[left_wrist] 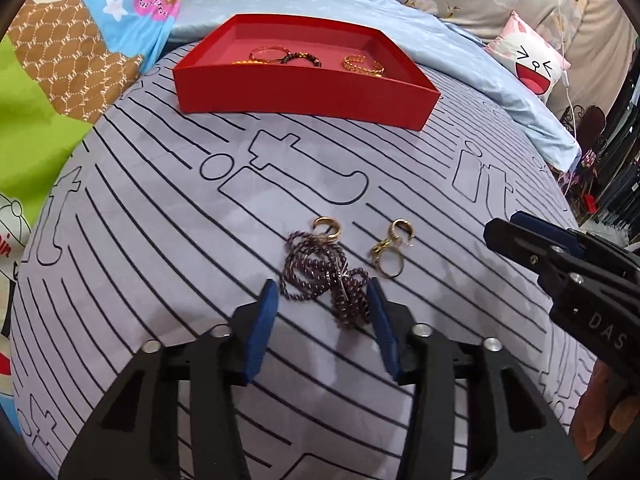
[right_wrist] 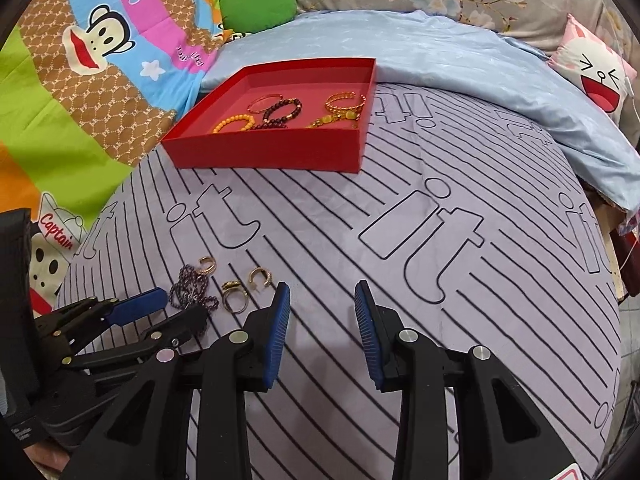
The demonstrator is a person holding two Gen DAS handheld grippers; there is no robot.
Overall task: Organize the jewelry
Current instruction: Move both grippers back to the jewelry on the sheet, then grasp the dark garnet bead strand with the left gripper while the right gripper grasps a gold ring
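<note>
A dark purple bead bracelet (left_wrist: 326,280) lies coiled on the striped sheet, between the open blue pads of my left gripper (left_wrist: 322,290), which straddles its near end. A gold hoop (left_wrist: 328,226) lies at its far end. A gold ring and clasp cluster (left_wrist: 390,254) lies just right of it. The same pieces show in the right wrist view: beads (right_wrist: 192,290), rings (right_wrist: 236,294). A red tray (left_wrist: 304,92) at the far side holds several bracelets; it also shows in the right wrist view (right_wrist: 268,150). My right gripper (right_wrist: 322,296) is open and empty, right of the jewelry.
The lilac striped sheet (right_wrist: 400,240) covers the bed. A light blue blanket (right_wrist: 440,60) lies behind the tray. A cartoon quilt (right_wrist: 80,80) is at the left, a smiling pillow (right_wrist: 600,76) at the far right. The bed edge drops off at the right.
</note>
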